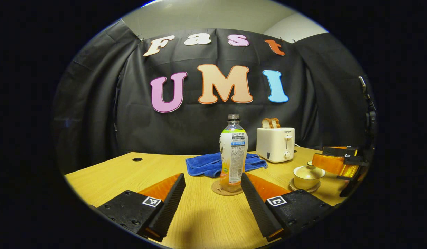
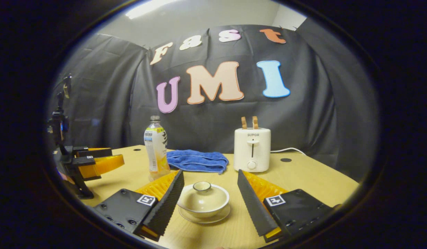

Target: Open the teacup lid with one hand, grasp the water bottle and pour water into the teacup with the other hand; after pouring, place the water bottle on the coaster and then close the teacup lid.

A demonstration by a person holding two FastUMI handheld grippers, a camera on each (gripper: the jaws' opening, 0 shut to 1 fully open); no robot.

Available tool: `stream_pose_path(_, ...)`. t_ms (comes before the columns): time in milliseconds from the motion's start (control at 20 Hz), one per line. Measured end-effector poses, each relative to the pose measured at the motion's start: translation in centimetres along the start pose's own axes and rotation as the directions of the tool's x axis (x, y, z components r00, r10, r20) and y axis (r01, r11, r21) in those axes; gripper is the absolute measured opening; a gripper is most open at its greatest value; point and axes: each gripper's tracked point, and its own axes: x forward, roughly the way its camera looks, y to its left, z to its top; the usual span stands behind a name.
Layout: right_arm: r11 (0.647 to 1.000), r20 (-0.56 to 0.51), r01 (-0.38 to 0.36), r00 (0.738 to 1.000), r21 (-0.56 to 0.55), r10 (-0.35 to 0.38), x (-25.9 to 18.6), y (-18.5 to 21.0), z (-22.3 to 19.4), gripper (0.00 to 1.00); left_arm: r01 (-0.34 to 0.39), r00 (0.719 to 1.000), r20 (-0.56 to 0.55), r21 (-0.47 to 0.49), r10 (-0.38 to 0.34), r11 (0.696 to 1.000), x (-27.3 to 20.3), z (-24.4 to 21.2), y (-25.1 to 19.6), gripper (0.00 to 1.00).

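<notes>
While both grippers hang wide apart above the pale wooden table point(image 1: 106, 176), the clear plastic water bottle with a white and orange label point(image 1: 233, 152) stands upright and capless on a round cork coaster point(image 1: 218, 189), dead ahead of the left gripper point(image 1: 212, 200), whose fingers are spread and touch nothing. Liquid level inside the bottle is hard to judge behind the label. Over in the right gripper view, the cream ceramic teacup with its knobbed lid point(image 2: 203, 199) sits on a matching saucer point(image 2: 203, 217), lid on, framed between the spread fingers of the right gripper point(image 2: 210, 204), which are not pressing on it. The cup's left edge is cut off by the near finger, and whether the fingers reach level with the cup I cannot tell. Behind, a folded blue towel point(image 2: 197, 160) lies beside a white two-slot toaster point(image 2: 252, 149) with bread poking up. The coaster is hidden there behind the finger.
</notes>
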Motion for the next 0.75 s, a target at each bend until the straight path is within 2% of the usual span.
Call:
stream_pose_path(400,0.990,0.011,0.140,0.990,-0.001,-0.140,-3.0,-3.3,0.3,1.00,-0.082,0.997,0.000,0.001,0.082,0.997,-1.8,0.0,1.1,0.94)
stream_pose_path(650,0.987,0.011,0.162,0.987,-0.002,-0.162,-4.1,-3.9,0.3,0.99,-0.105,0.994,0.000,0.002,0.105,0.994,-2.5,0.1,1.2,0.95)
stream_pose_path(700,0.987,0.012,0.162,0.987,-0.002,-0.162,-4.3,-3.9,0.3,0.94,-0.111,0.994,0.000,0.003,0.111,0.994,-2.6,0.0,1.2,0.94)
stream_pose_path(750,0.987,0.012,0.162,0.987,-0.002,-0.162,-4.3,-3.9,0.3,0.94,-0.115,0.993,-0.001,0.002,0.115,0.993,-2.5,0.0,1.4,0.94)
